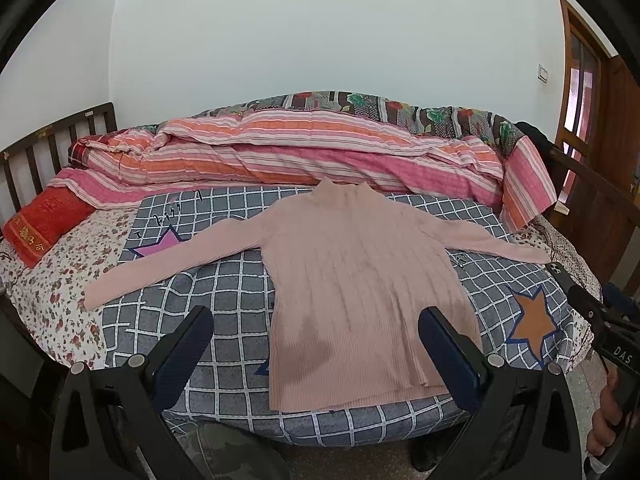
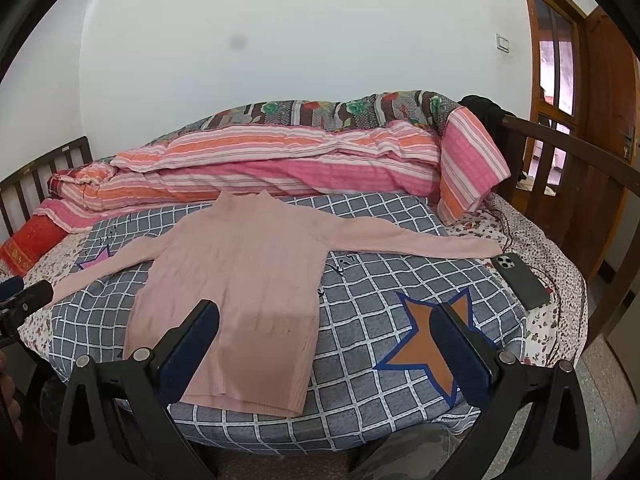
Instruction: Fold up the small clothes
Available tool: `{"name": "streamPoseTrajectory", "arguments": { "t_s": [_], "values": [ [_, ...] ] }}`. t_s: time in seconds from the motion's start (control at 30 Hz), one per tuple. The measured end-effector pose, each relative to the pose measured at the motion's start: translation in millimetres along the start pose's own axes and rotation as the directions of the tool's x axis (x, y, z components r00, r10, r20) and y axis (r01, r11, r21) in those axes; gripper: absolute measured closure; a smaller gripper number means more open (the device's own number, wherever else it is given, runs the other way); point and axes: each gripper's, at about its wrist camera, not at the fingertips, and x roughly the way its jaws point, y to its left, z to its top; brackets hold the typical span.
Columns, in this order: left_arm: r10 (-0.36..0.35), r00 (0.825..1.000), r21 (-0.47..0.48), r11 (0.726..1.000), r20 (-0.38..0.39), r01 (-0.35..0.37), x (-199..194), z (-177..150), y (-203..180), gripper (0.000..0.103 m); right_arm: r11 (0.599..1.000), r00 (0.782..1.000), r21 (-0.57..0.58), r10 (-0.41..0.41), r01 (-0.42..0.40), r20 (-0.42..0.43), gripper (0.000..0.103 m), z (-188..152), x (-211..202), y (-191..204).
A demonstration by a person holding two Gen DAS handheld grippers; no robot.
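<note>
I have the pink ribbed sweater spread flat in the middle of both frames, collar toward the top, hem toward the bottom edge, both sleeves stretched out to left and right. It lies on a grey checked blanket printed with an orange star and a pink star, and that blanket covers the near part of the bed.

My left tongs sit wide open at the bottom of the left wrist view, holding nothing; the right finger overlaps the sweater's lower right edge in the picture, but I cannot tell whether it touches the cloth. My right tongs are equally wide open and empty at the bottom of the right wrist view, the left finger in front of the sweater's hem and the right one in front of the orange star.

Beneath the blanket I see a floral sheet. A rolled pink and orange striped quilt runs across the bed behind the sweater, with a dark flowered quilt behind that, against the pale wall. A red pillow lies at centre left by the dark slatted headboard. A dark phone rests on the sheet at right, just past the sleeve's cuff. A wooden door stands at the right edge.
</note>
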Motion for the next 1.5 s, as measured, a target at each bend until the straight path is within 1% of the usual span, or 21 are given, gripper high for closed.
{"name": "streamPoseTrajectory", "arguments": {
  "t_s": [0.7, 1.27, 1.5],
  "values": [
    [0.003, 1.0, 0.004, 1.0, -0.014, -0.003, 3.2, -0.9, 1.4, 0.0, 1.0, 1.0, -0.004, 0.005, -0.005, 0.001, 0.0, -1.6, 0.4, 2.0],
    [-0.001, 1.0, -0.013, 1.0, -0.022, 0.001, 5.9, -3.5, 9.3, 0.0, 1.0, 1.0, -0.007, 0.007, -0.007, -0.004, 0.0, -2.8, 1.5, 7.2],
    [-0.005, 0.999, -0.017, 1.0, -0.032, 0.004, 13.1, -2.6, 16.3, 0.0, 1.0, 1.0, -0.001, 0.005, -0.005, -0.013, 0.0, -3.1, 4.8, 6.0]
  ]
}}
